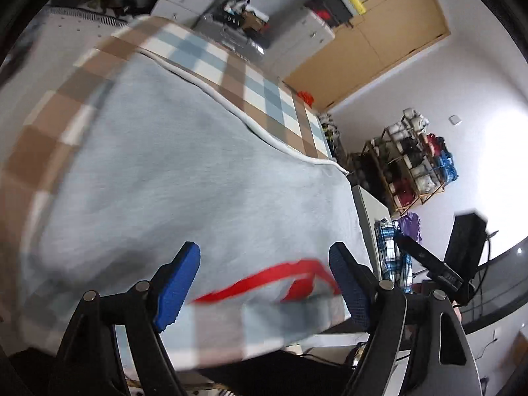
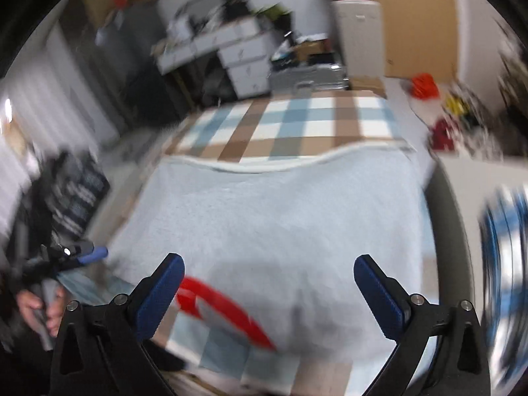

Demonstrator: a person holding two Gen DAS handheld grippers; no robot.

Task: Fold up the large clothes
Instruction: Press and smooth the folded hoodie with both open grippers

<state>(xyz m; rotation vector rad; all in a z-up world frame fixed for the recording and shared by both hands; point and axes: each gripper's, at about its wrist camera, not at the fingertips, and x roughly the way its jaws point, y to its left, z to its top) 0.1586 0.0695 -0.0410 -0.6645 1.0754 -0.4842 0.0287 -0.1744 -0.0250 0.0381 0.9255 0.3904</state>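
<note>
A large light-blue garment (image 1: 184, 171) lies spread flat on a surface covered with a brown, blue and white checked cloth (image 1: 231, 62). Its white hem (image 1: 231, 105) runs along the far side, and a red trim (image 1: 264, 280) curves near the front edge. My left gripper (image 1: 264, 250) hovers over that front edge, open, with nothing between its blue pads. In the right wrist view the same garment (image 2: 280, 217) and red trim (image 2: 224, 310) show below my right gripper (image 2: 269, 260), which is wide open and empty. The picture there is blurred.
A blue plaid garment (image 1: 392, 257) and a purple cloth (image 1: 411, 224) lie off the surface's right side. A wooden rack (image 1: 412, 165) of bags stands by the wall, near a wooden door (image 1: 379, 33). White drawers (image 2: 244, 62) stand beyond the far end. A hand (image 2: 36, 307) shows at left.
</note>
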